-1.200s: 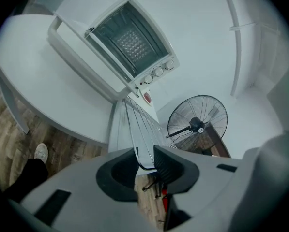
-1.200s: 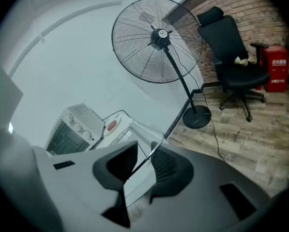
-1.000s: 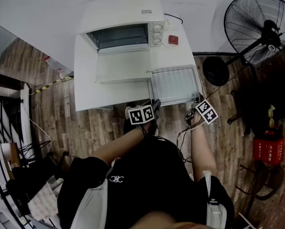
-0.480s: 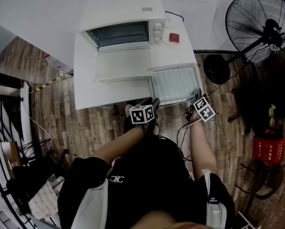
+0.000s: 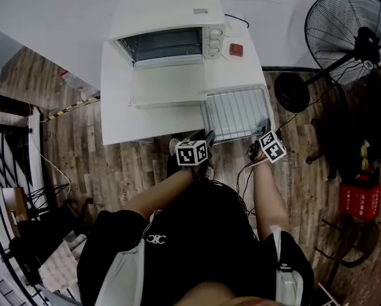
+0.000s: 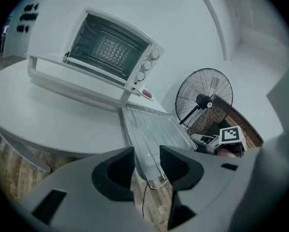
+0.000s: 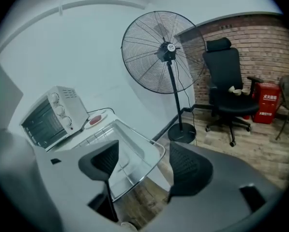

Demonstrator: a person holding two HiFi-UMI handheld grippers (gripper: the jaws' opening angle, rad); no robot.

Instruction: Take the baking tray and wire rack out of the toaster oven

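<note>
rack pos: wire rack (image 5: 236, 112) lies flat on the desk (image 5: 123, 107) at the front right corner, just right of the open oven door (image 5: 170, 93). Its near edge hangs past the desk edge. Can't tell if the baking tray sits under it.
rack axis: long side runs along the desk front, parallel to the toaster oven (image 5: 168, 27) face. The bars run front to back, toward the person.
left: left hand-held gripper (image 6: 146, 151) has a middling gap and has just eased open a little. The rack's near left corner sits in the gap; the pads don't look clamped on it.
right: right hand-held gripper (image 7: 144, 149) has just swung its jaws wide. The rack's near right corner shows between them, clear of both pads.
head view adds: full rack outline, with one hand-held gripper at each near corner.
left gripper view adds: a look into the oven cavity past the lowered door, plus the right hand-held gripper seen from the side.
right gripper view adds: the oven's knob side, the fan (image 7: 161, 52) at full height, and an office chair (image 7: 226, 81) against a brick wall.
</note>
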